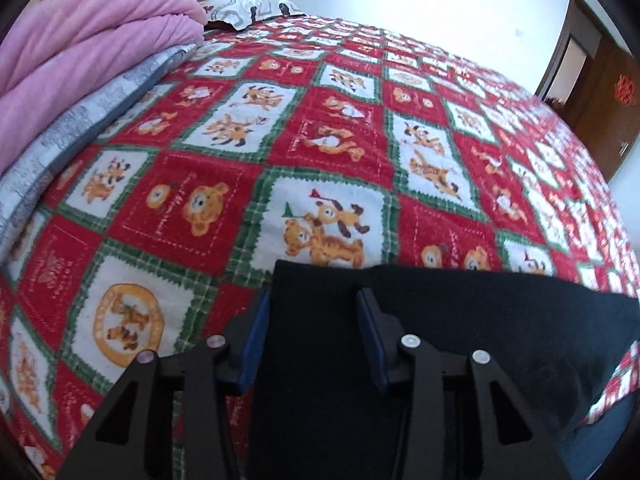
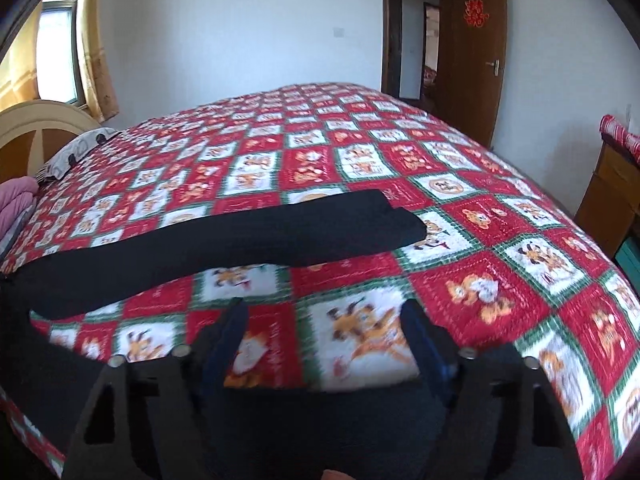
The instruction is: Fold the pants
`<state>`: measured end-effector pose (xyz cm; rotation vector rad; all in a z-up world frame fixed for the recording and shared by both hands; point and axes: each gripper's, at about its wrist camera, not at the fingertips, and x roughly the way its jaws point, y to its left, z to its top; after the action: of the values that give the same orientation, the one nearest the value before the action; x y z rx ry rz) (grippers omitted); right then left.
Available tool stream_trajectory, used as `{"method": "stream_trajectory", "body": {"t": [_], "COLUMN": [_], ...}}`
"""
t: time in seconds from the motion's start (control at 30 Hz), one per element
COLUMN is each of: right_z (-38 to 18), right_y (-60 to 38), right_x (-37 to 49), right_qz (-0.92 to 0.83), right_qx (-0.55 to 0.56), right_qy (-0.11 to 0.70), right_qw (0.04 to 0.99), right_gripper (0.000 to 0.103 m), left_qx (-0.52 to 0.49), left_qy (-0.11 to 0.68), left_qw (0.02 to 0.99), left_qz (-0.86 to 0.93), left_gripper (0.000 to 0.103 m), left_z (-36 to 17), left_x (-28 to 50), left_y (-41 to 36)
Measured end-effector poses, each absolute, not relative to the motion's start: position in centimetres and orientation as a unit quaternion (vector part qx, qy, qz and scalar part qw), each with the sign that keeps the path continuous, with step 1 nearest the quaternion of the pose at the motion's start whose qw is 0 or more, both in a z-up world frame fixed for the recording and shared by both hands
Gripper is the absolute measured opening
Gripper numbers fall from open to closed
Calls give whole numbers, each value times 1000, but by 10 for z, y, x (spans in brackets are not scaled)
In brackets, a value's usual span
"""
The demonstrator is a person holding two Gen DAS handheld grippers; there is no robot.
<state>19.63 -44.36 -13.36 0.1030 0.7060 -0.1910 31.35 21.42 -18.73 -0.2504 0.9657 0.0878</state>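
1. Pants [image 2: 224,236]: black, lying along the bed's near edge on the quilt [image 2: 480,208].
2. Left gripper [image 1: 312,300]: spread, straddling cloth, nothing pinched.
3. Right gripper [image 2: 324,312]: wide, empty.
4. Risk: pinching only one layer, or catching the quilt.

The right gripper [image 2: 320,316] is hovering low over the near edge of the bed, its blue-padded fingers [image 2: 230,332] standing wide apart with nothing between them. Black pants [image 2: 224,236] are lying across the red patchwork bedspread [image 2: 460,208], one leg stretching from the left edge toward the centre; more dark cloth is showing below the fingers at the frame bottom. A patterned pillow [image 2: 76,152] is resting against the headboard [image 2: 36,128] at far left, beside pink bedding [image 2: 16,200]. A brown door [image 2: 476,60] is standing open behind.
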Motion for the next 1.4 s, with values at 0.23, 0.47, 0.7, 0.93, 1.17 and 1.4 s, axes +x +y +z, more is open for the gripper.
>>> {"method": "stream_trajectory", "body": {"t": [0.23,0.47,0.7,0.93,1.17,1.4], "right_z": [-136,-137,-149,-173,-180,-141], "right_y": [-520,-572,-593,-584,-572,-561], "right_x": [242,298,362,402,411,382], "right_qz": [-124,-156,-107,-76,-28,-32], "right_qx": [125,136,171,152,143,115], "right_qy": [364,385,419,454,460,405], "right_qw": [915,899,885,874,876,907], "right_gripper": [64,49,49,49,8,8], "left_qx": [-130,-134,-141,-165,-130,-128], "left_qy": [425,410,400,401,399,355], "left_qw": [896,902,905,901,907,926], "left_qz": [20,21,17,7,23,19], "left_gripper": [20,17,17,17,16,14], "left_z": [-192,-195,-198,-201,-198,-172], "left_x": [313,317,315,319,318,303], "left_y": [212,213,215,220,211,214]}}
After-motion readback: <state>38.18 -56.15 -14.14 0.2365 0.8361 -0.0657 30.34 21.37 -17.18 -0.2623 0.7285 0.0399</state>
